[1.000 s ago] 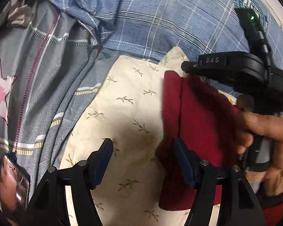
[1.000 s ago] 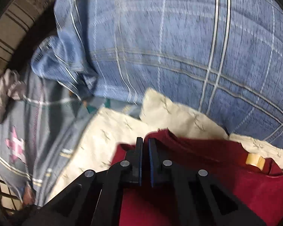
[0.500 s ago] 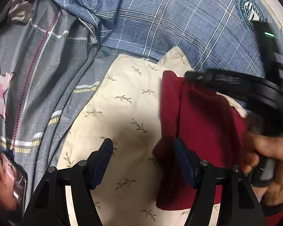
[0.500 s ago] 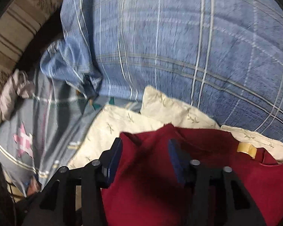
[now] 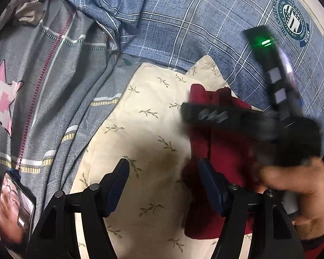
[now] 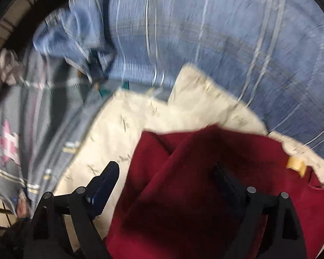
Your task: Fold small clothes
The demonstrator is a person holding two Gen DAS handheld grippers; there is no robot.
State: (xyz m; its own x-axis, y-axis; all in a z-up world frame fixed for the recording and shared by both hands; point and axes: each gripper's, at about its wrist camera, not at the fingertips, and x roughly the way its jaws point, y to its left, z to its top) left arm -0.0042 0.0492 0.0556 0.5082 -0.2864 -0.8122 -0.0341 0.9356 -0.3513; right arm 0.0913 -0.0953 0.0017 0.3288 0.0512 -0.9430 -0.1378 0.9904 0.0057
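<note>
Right gripper opening, red garment just let go, fold laid down; left gripper wide, empty; next fold due

Open cream cloth between and ahead of the left gripper fingers. Blocked just beyond the right-hand finger by red garment, right gripper and hand. Bunched blue bedding farther ahead.

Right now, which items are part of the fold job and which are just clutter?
Job: red garment; cream leaf-print cloth under it; right tool, opening over the garment.
Clutter: blue plaid bedding; grey star-print quilt; phone.
</note>
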